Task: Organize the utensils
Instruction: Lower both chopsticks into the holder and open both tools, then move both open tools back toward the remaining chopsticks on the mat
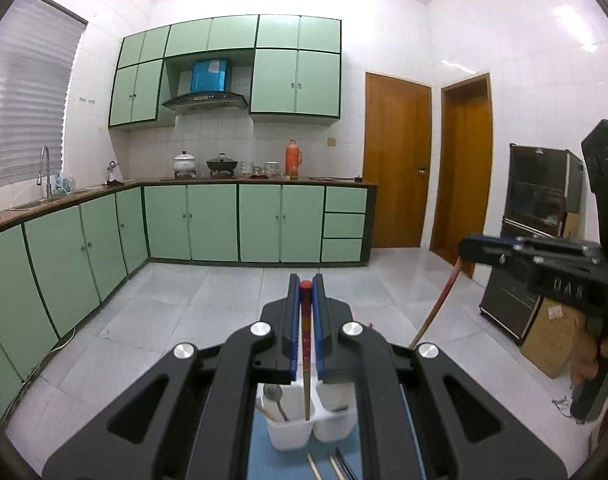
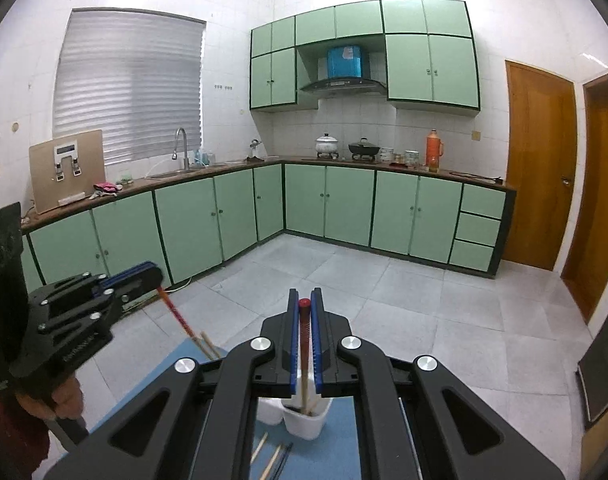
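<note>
Chopstick one (image 1: 305,344) stands near upright, long axis vertical, red capped end up and pale wooden tip down inside the left compartment of the white holder (image 1: 292,432). Its upper shaft is red with patterned banding; the lower shaft is plain wood. The left gripper (image 1: 305,292) is closed narrow on this chopstick, blue pads pressing the red end from both sides. A metal spoon (image 1: 275,396) leans in the same compartment.

Chopstick two (image 2: 304,352) shows the same finish: red cap, red spiral-marked upper shaft, wooden lower shaft. It also runs near vertical, tip down in a compartment of the holder (image 2: 307,428) alongside other wooden sticks. The right gripper (image 2: 304,304) is clamped narrow on its red end.

Seen from the opposite cameras, each chopstick slants down from its gripper toward the holder. Each gripper is held level, fingers pointing forward over the holder, with a bare hand (image 2: 60,400) on the left handle.

The holder rests on a blue mat (image 2: 335,452). Loose chopsticks (image 2: 278,458) lie on the mat just in front of the holder, wooden and dark ones together.
</note>
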Motion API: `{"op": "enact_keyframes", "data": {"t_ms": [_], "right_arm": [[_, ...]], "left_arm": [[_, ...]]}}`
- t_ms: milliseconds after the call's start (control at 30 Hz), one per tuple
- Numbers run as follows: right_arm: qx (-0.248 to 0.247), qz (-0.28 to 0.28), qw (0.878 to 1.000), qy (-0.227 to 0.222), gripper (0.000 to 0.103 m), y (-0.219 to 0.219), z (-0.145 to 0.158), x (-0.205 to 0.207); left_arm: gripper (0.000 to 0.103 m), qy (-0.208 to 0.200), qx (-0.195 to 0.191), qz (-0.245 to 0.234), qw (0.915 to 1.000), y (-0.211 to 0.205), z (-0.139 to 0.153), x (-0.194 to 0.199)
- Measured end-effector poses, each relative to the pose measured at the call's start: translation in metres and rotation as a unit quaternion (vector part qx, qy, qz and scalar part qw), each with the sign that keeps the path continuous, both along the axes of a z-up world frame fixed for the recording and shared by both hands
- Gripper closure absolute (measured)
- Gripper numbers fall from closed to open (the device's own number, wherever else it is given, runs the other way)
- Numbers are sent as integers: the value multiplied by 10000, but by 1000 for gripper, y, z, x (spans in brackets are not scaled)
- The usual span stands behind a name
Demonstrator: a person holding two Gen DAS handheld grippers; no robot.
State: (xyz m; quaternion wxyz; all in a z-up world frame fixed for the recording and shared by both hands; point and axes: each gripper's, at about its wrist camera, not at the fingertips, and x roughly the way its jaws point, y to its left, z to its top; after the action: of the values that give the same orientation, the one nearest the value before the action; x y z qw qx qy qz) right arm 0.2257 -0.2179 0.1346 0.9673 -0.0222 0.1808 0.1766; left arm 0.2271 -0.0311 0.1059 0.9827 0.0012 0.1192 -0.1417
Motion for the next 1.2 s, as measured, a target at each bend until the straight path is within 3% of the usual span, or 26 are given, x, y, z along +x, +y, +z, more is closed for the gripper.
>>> {"op": "enact_keyframes", "data": {"t_ms": [167, 500, 600, 667, 733, 833, 1000, 1100, 1200], "right_arm": [[-99, -104, 9998, 149, 97, 12, -24, 34], [-11, -194, 9982, 564, 97, 11, -88, 75], [-70, -223, 9970, 736, 97, 11, -104, 82], [-135, -246, 9959, 865, 97, 11, -114, 85], [-181, -310, 9952, 907, 91, 9, -120, 83], [-90, -414, 9958, 816, 69, -1, -118, 70], [-91, -647, 9972, 371, 33, -13, -110, 27], [-191, -817, 9963, 176, 18, -17, -116, -8], [-268, -923, 9951, 230, 9, -18, -138, -42]], "left_arm": [[98, -19, 183, 274, 9995, -16, -21, 42], [98, 738, 389, 477, 9954, -13, -91, 91], [95, 944, 460, 442, 9935, -10, -105, 94], [84, 1012, 477, 423, 9928, -4, -109, 93], [61, 979, 459, 423, 9932, 2, -108, 85], [45, 826, 460, 424, 9946, 9, -103, 70], [27, 631, 434, 501, 9958, 19, -100, 28], [15, 583, 429, 598, 9956, 25, -107, -2], [13, 692, 447, 632, 9946, 29, -124, -27]]}}
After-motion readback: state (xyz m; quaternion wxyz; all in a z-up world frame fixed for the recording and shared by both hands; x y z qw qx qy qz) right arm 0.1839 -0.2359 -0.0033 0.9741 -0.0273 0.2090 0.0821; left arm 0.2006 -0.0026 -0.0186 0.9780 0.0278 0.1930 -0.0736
